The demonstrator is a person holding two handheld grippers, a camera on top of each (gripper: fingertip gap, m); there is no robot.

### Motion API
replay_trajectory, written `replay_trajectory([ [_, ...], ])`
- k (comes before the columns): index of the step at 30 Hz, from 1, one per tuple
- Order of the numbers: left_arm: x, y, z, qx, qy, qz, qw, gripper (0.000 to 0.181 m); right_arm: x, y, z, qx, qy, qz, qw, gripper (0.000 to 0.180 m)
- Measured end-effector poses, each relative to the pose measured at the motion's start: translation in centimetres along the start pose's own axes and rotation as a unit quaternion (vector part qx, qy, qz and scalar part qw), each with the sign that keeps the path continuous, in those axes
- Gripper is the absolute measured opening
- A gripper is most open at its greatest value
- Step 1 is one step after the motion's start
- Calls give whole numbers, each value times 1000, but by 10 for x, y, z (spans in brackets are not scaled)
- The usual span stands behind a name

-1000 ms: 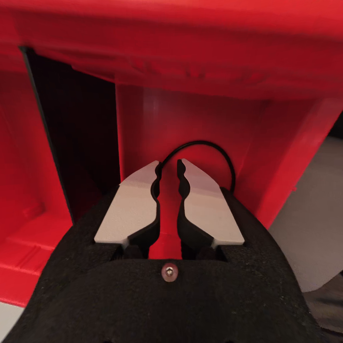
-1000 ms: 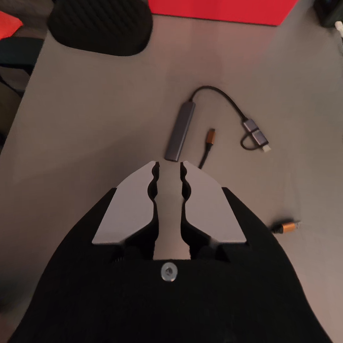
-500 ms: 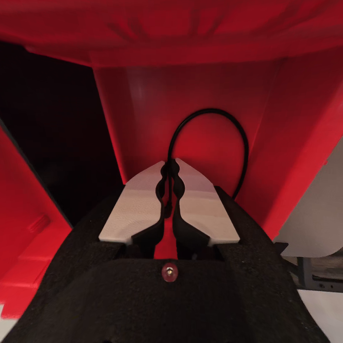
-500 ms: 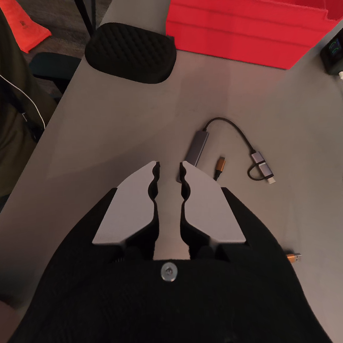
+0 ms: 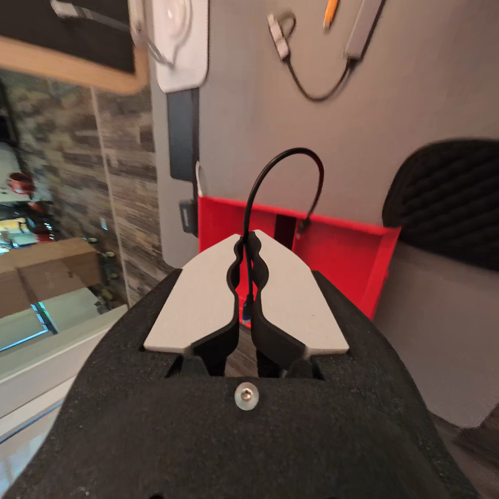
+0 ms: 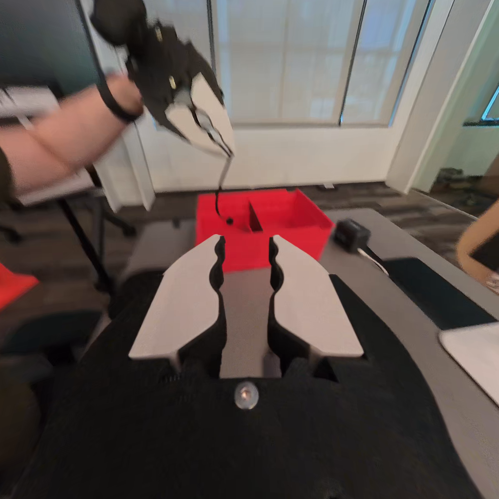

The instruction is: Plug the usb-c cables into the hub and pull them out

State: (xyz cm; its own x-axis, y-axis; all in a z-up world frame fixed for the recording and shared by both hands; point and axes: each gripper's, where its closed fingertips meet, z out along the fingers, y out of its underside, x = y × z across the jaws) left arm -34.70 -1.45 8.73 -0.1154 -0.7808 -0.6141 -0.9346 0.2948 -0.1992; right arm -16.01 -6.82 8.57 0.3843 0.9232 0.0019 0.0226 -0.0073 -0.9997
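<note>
My left gripper (image 5: 247, 235) is shut on a thin black usb-c cable (image 5: 286, 154). The cable loops up past the tips, and one plug (image 5: 303, 226) hangs free. The other plug (image 5: 247, 310) lies between the fingers. In the right wrist view the left gripper (image 6: 228, 152) is held above the red bin (image 6: 297, 213), with the cable (image 6: 221, 186) dangling into it. My right gripper (image 6: 245, 243) is open and empty above the grey table. The grey hub (image 5: 360, 32), its lead and an orange-tipped plug (image 5: 328, 16) lie on the table, blurred.
The red bin (image 5: 345, 251) has a dark divider. A black foam pad (image 5: 445, 216) lies beside it. A small black device (image 6: 351, 232) and a dark mat (image 6: 432, 291) are on the right of the table. A person's arm (image 6: 475, 243) shows at the right edge. The tips of one gripper are about 20 cm away from the tips of the other. The grey hub (image 5: 360, 32) lies some 25 cm from my right tips, 30 cm from my left tips.
My left gripper has risen out of the red bin with the black cable held in it. My right gripper has tilted up from the hub toward the bin and stays open.
</note>
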Motion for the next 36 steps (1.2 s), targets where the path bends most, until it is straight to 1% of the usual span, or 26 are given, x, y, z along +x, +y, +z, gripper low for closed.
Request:
replay_trajectory([
  [2, -1, -40, -3, 14, -12, 12, 1000, 3, -15, -22, 4, 45, -11, 41, 998, 37],
  [3, 0, -59, -3, 18, -16, 19, 1000, 3, -20, -26, 6, 50, -13, 51, 997, 41],
  [5, 1, -93, 2, 25, -26, 29, 999, 2, -27, -25, 7, 33, -9, 63, 997, 50],
  [8, 6, -140, 11, 50, -21, 28, 998, 3, -23, -11, -1, -24, 10, 80, 996, 49],
  [9, 12, -156, 15, 67, -4, 22, 998, 3, -19, -6, -7, -44, 12, 86, 995, 30],
  [10, 17, -169, 19, 80, 10, 15, 997, 3, -18, -1, -16, -67, -1, 81, 994, 4],
  [11, 18, -180, 24, 88, 11, 5, 996, 3, -11, 4, -26, -92, 4, 85, 992, 4],
  [13, 21, -196, 31, 114, 17, -25, 993, 3, 8, 25, -55, -176, 28, 104, 978, 4],
  [14, 22, -202, 34, 130, 20, -48, 990, 2, 13, 34, -70, -200, 30, 126, 971, 3],
  [15, 24, -206, 36, 151, 29, -72, 985, 5, 12, 43, -83, -224, 11, 154, 962, 3],
  [17, 31, -208, 44, 189, 56, -119, 973, 7, 8, 56, -105, -260, -27, 195, 945, 3],
  [19, 41, -202, 60, 203, 82, -158, 963, 8, 2, 66, -120, -280, -64, 216, 933, 3],
  [20, 46, -197, 72, 202, 96, -177, 959, 8, 3, 78, -128, -306, -67, 225, 923, 3],
  [22, 58, -190, 98, 201, 123, -214, 948, 9, 15, 112, -140, -365, -45, 255, 894, 3],
  [24, 72, -186, 125, 200, 158, -242, 936, 9, 23, 151, -149, -434, -29, 288, 853, 4],
  [25, 79, -182, 139, 192, 169, -247, 935, 9, 32, 169, -153, -466, -7, 296, 834, 4],
  [27, 95, -171, 167, 162, 186, -237, 940, 14, 46, 202, -160, -527, 32, 292, 797, 4],
  [31, 123, -141, 213, 81, 188, -172, 964, 28, 73, 246, -173, -602, 99, 260, 749, 4],
  [32, 128, -137, 220, 72, 189, -157, 967, 31, 77, 252, -176, -612, 106, 256, 740, 5],
  [34, 136, -133, 229, 64, 191, -132, 971, 37, 82, 250, -173, -596, 109, 260, 751, 5],
  [35, 138, -134, 232, 68, 192, -126, 971, 39, 85, 250, -175, -596, 116, 258, 751, 7],
  [36, 140, -136, 233, 76, 196, -125, 970, 39, 88, 250, -179, -599, 123, 252, 750, 15],
])
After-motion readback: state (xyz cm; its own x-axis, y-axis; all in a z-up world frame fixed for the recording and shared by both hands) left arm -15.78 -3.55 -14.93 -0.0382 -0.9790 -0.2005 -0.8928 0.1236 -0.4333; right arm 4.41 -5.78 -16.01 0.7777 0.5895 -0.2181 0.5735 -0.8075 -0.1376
